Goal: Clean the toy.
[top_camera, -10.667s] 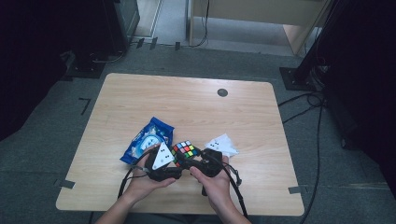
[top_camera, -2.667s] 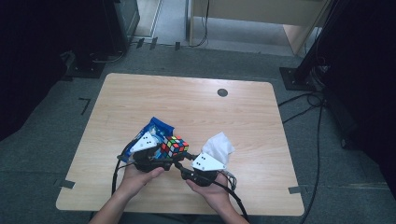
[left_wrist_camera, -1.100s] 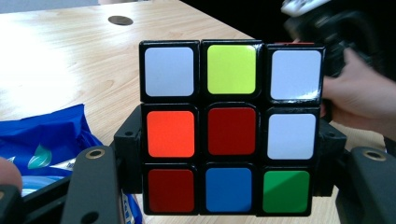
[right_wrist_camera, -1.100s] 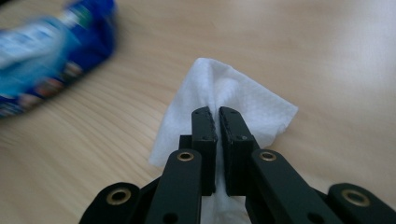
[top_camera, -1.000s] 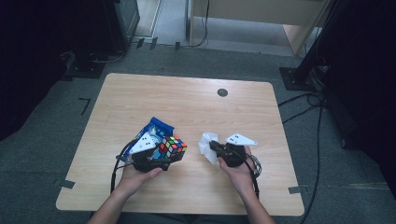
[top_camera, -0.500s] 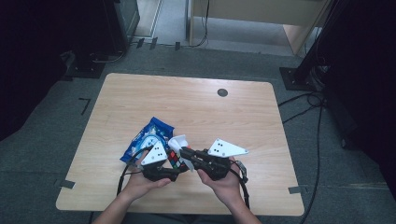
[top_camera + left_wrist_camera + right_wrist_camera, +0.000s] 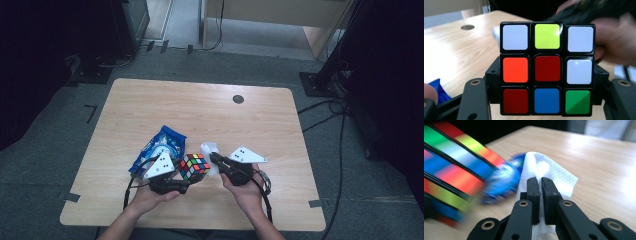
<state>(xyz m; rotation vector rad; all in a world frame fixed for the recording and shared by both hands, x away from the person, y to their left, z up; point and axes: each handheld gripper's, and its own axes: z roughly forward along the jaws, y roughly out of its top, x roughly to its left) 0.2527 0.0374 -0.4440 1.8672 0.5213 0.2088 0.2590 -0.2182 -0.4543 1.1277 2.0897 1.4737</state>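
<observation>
Half a second on, the right gripper has drawn back a little from the cube, jaws pinched on the tissue. Left gripper clamps the cube just right of the blue packet. Wiping seems underway; next, I judge, press tissue onto a cube face.

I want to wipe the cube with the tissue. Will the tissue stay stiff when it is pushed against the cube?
Probably not. The tissue looks thin and creased, folding around the shut right gripper, so it likely crumples. It seems very light and may slip across the smooth cube.
</observation>
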